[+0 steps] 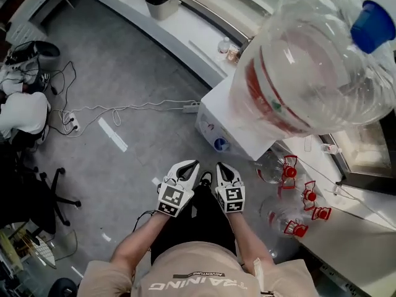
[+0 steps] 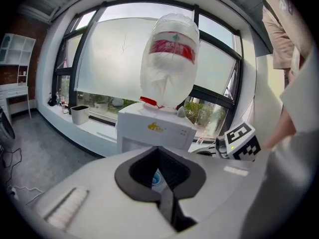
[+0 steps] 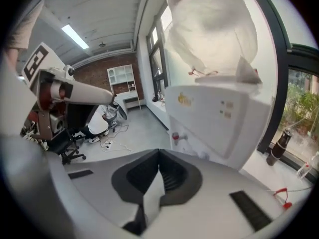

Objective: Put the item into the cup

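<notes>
No cup and no loose item show in any view. I hold both grippers close to my body, side by side above the grey floor. My left gripper (image 1: 193,164) (image 2: 159,149) is shut and grips nothing; a blue tap shows through the hollow behind its tips. My right gripper (image 1: 221,166) (image 3: 159,152) is shut too, with a pale strip in its seam that I cannot identify. Both point at a white water dispenser (image 1: 229,125) (image 2: 154,128) (image 3: 214,118), which carries a big clear upturned bottle (image 1: 309,60) (image 2: 169,59).
Clear water bottles with red caps (image 1: 278,166) lie to the right of the dispenser. A power strip (image 1: 190,108) and its cable cross the floor to the left. A white bin (image 1: 163,2) stands on the window ledge. An office chair (image 1: 55,193) is at the far left.
</notes>
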{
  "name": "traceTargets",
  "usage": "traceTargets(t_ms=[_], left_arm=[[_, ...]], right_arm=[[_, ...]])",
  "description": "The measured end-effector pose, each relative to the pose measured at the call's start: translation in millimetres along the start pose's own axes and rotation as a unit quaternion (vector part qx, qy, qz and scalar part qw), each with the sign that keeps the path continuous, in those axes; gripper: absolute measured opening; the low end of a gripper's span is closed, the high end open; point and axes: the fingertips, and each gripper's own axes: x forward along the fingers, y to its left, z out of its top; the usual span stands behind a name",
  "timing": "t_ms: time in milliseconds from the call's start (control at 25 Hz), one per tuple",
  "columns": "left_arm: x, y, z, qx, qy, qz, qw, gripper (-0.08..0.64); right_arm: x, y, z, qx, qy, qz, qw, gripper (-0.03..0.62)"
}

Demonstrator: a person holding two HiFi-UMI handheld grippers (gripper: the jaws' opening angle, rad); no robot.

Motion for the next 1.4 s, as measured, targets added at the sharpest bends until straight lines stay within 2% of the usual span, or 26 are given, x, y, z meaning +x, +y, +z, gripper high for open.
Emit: traceTargets(t_ms=[120,440,640,1000,1160,1400], left_arm=[[-17,1,34,-0.016,-0.016,0.013,0.9997,0.008],[-58,9,115,-0.008,-0.076,0.037,0.9964,0.008],[-82,12,152,-0.014,-0.110,0.052,0.9925,0.008],[-114,8,209,0.041,-0.148,0.060,0.9863,0.008],[-117,15,234,0.050,-0.167,0.061,0.9828,0.008],[-127,16,251,0.060,-0.185,0.067,0.9787,0.008]], right_arm=[[-19,14,36,-0.011,-0.023,0.007,1.000,0.011],[-68,36,130,-0.065,-0.092,0.033,0.993,0.011],[-102,43,167,-0.074,-0.130,0.042,0.988,0.011],[-151,31,241,-0.097,-0.172,0.002,0.980,0.011],[-159,20,274,-0.097,-0.204,0.010,0.974,0.011],[-175,17,302,-0.095,-0.229,0.009,0.969,0.011]])
